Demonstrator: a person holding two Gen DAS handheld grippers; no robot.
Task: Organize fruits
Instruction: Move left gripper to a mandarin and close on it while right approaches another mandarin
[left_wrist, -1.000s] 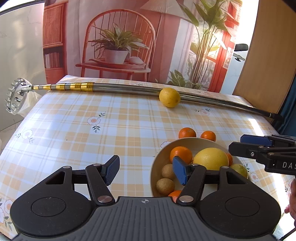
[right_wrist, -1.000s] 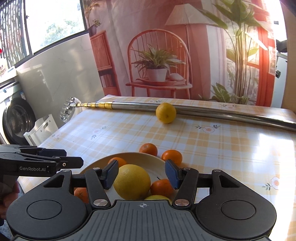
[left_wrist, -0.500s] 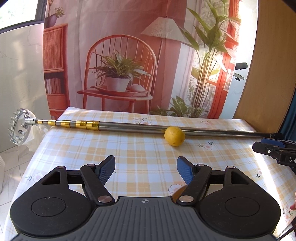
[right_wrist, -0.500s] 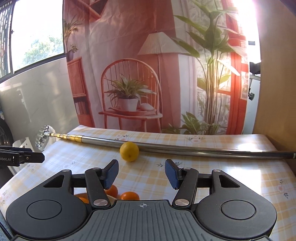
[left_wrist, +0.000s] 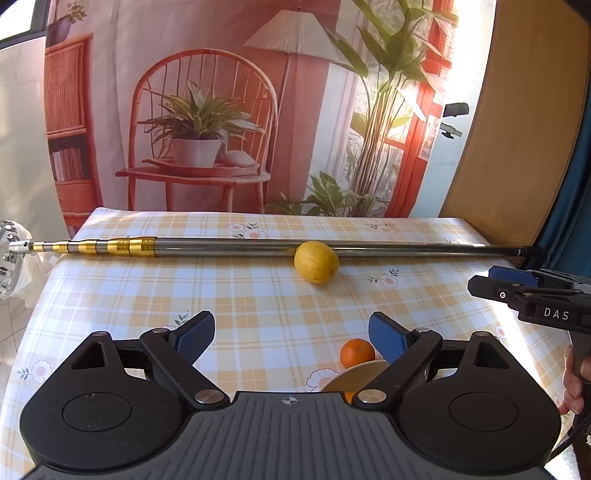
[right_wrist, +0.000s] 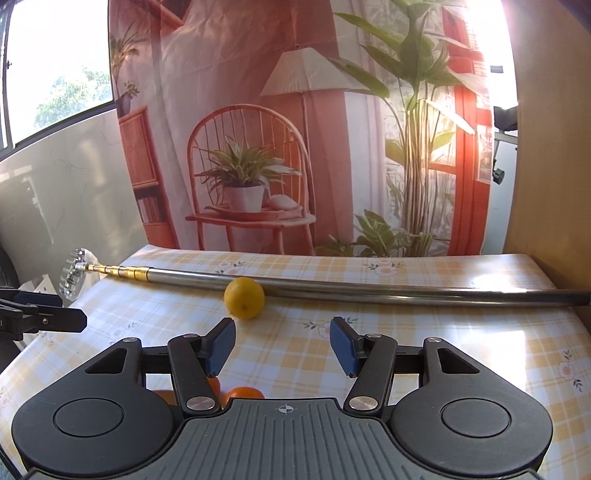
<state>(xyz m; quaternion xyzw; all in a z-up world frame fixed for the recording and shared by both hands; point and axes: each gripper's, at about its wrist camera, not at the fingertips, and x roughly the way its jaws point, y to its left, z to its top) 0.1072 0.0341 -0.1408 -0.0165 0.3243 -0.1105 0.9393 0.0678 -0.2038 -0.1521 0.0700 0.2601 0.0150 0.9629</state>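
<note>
Left wrist view: left gripper gapes wide and empty; lemon lies far, touching the pole, orange near the bowl. Right wrist view: right gripper wide, empty, facing the lemon. Likely next: reach, clasp it.

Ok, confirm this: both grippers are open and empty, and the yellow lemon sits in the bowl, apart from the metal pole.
Not quite. The lemon isn't in the bowl; it lies on the tablecloth against the metal pole, as the right wrist view shows. Both grippers, left and right, are open and empty.
</note>
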